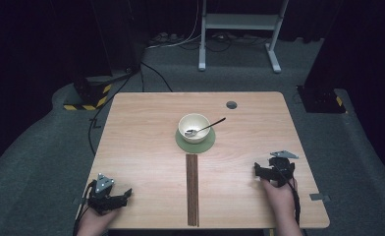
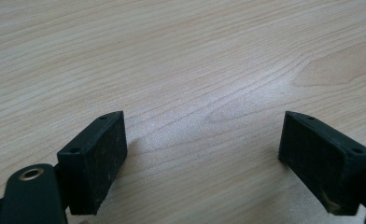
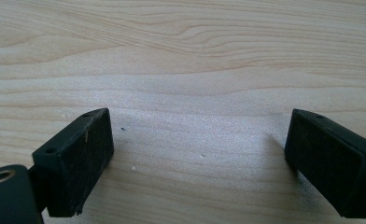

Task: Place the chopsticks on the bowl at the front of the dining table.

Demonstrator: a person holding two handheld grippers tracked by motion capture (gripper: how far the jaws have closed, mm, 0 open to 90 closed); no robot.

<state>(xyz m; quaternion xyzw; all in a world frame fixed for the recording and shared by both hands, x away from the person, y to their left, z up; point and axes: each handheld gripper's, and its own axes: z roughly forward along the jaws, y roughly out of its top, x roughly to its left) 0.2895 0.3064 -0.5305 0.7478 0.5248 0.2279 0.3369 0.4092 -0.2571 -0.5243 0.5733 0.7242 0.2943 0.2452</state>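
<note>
A pair of dark brown chopsticks [image 1: 193, 190] is seen lying flat on the tabletop [image 1: 141, 147], side by side and touching, running straight from just below the coaster to the near edge. They lie between the two grippers and nearest to them, so they are taken as the thing the work concerns. Nothing is held yet: the chopsticks are untouched, and the work is judged to be at its very start, with reaching, grasping and placing all left to be done.

Beyond the far ends of the chopsticks a round green coaster [image 1: 195, 143] is set on the tabletop, and a cream bowl [image 1: 194, 127] stands upright on it. A metal spoon [image 1: 205, 128] rests inside the bowl, its head on the bottom and its dark handle leaning over the rim toward the far right. Nothing else can be made out in the bowl.

The left hand-held gripper [image 1: 126, 193] is kept near the front left corner, well apart from the chopsticks; in the left gripper view [image 2: 200, 154] its jaws are spread wide over bare wood with nothing between them. The right hand-held gripper [image 1: 256, 169] is kept toward the right edge, likewise well apart, and in the right gripper view [image 3: 197, 158] its jaws stand wide and empty.
</note>
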